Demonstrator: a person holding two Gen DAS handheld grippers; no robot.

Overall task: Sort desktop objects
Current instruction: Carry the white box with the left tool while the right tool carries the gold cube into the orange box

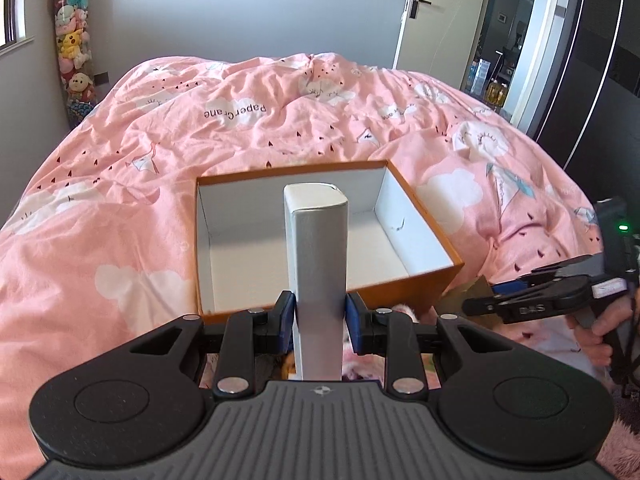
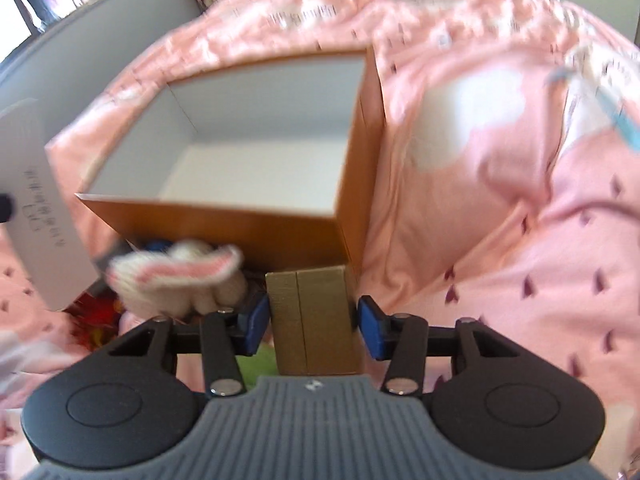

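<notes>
My left gripper (image 1: 320, 316) is shut on a tall white carton (image 1: 318, 264), which stands upright between the blue pads. Behind it an open orange box (image 1: 404, 290) with a white inside lies on the pink quilt; what I can see of its floor is bare. My right gripper (image 2: 312, 326) is shut on a gold cardboard box (image 2: 310, 320), just in front of the orange box's (image 2: 208, 216) near wall. In the left wrist view the right gripper (image 1: 480, 300) shows at the right with a hand on its handle. The white carton (image 2: 40, 208) appears at the left of the right wrist view.
A white and pink plush toy (image 2: 176, 272) lies against the orange box's front wall, with colourful small things (image 2: 96, 320) beside it. The pink quilt (image 1: 260, 128) covers the bed. A column of plush toys (image 1: 74, 48) hangs in the far left corner. A door (image 1: 436, 12) stands far right.
</notes>
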